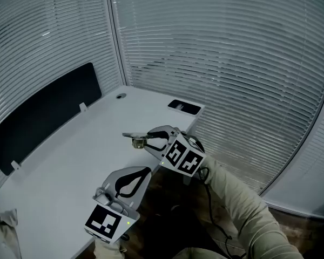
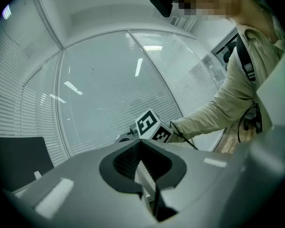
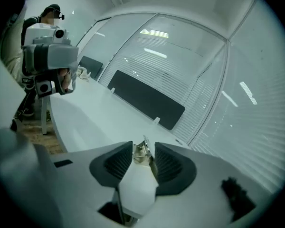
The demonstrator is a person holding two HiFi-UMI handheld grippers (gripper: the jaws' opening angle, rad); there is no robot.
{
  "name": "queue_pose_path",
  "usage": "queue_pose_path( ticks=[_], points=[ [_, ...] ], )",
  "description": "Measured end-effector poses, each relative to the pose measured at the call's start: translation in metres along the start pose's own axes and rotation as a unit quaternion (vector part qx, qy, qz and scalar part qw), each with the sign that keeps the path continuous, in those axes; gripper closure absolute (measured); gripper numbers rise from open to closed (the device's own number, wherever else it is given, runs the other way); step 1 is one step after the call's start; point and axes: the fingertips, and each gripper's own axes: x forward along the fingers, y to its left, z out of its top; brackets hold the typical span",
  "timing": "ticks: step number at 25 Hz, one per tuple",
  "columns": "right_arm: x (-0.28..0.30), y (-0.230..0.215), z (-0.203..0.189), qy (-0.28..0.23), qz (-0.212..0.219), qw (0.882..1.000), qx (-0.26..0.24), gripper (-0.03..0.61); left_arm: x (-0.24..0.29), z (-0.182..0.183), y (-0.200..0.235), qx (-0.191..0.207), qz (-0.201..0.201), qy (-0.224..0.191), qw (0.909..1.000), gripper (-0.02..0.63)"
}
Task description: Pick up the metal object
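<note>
The metal object point(image 1: 135, 139) is a small shiny piece with a thin flat strip on top and a round stub below. It hangs in the air above the white desk point(image 1: 70, 161), near the desk's right edge. My right gripper point(image 1: 149, 140) is shut on it. In the right gripper view the metal object point(image 3: 142, 152) sits pinched between the dark pads point(image 3: 118, 163). My left gripper point(image 1: 132, 180) is lower and nearer to me, by the desk's front edge, shut with nothing in it. In the left gripper view the pads point(image 2: 133, 161) meet, and the right gripper's marker cube point(image 2: 149, 126) shows beyond them.
A black partition point(image 1: 40, 117) runs along the desk's left side. A black panel point(image 1: 184, 107) and a round grommet point(image 1: 120, 96) lie at the far corner. A crumpled cloth point(image 1: 8, 223) rests at the near left. Blinds cover the glass walls behind.
</note>
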Motion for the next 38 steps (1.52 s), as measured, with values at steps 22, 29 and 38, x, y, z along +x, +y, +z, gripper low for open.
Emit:
queue_pose_path(
  ticks=[22, 29, 38],
  points=[
    [0.071, -0.005, -0.023, 0.062, 0.116, 0.99, -0.057, 0.393, 0.05, -0.078, 0.077, 0.08, 0.018, 0.126, 0.9887, 0.607],
    [0.077, -0.001, -0.025, 0.091, 0.111, 0.986, -0.088, 0.485, 0.053, -0.084, 0.078, 0.086, 0.015, 0.141, 0.9862, 0.607],
    [0.073, 0.002, -0.021, 0.097, 0.097, 0.987, -0.086, 0.491, 0.049, -0.079, 0.071, 0.083, 0.003, 0.133, 0.9876, 0.607]
  ],
)
